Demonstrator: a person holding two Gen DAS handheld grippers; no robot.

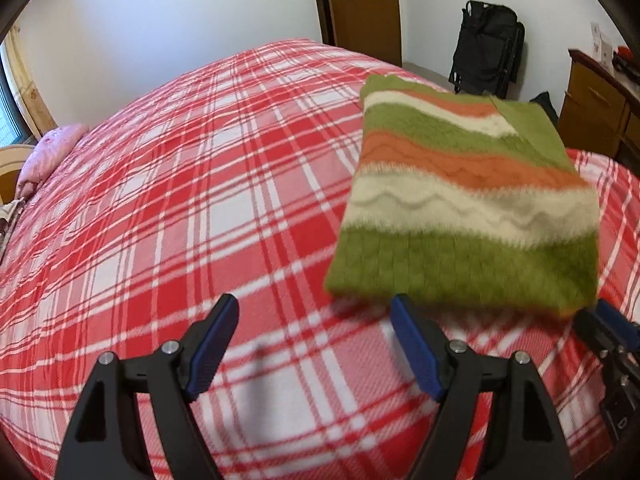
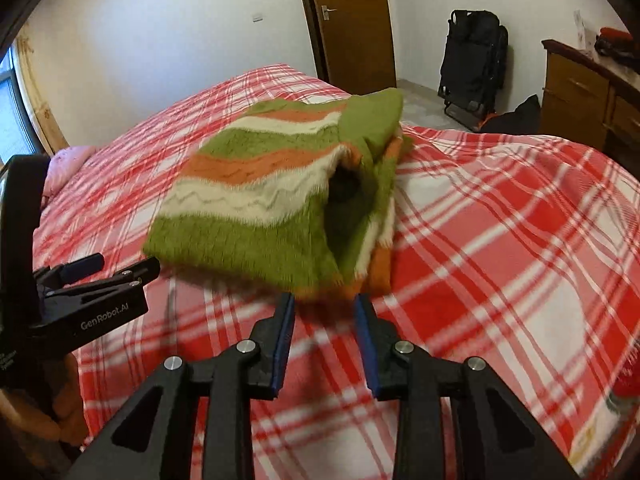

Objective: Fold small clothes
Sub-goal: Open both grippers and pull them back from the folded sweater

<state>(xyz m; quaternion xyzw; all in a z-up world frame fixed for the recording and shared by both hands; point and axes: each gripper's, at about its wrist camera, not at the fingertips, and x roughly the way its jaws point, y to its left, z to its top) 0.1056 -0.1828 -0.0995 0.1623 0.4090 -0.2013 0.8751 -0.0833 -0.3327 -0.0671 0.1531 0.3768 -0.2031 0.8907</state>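
A folded striped sweater [image 1: 464,200] in green, orange and cream lies on the bed [image 1: 180,200], which is covered by a red-and-white plaid blanket; the sweater serves as the landmark here. Just short of its near green hem, the left tongs [image 1: 314,344] hang over the blanket with their blue pads spread wide and nothing between them, the right-hand pad close to the hem's edge. The right tongs [image 2: 325,344] sit just before the sweater's near right corner, where the folded layers gape and show a dark opening (the edges there are stacked unevenly); their jaws stand partly apart and empty, with only plaid blanket seen in the gap. In the right wrist view the left tongs appear to the left of the sweater, apart from it. Beyond the sweater's far edge a wooden door [image 1: 360,4] stands in the white wall, and to the right of that a black folded chair or bag [image 1: 486,48] leans against the wall. To the sweater's right, past the bed's edge, is a wooden dresser [image 1: 596,108] with small items on top, too blurred to name. Far to the sweater's left, at the head of the bed, lies a pink pillow [image 1: 52,152]. Nothing lies on the blanket between either pair of tongs and the sweater.
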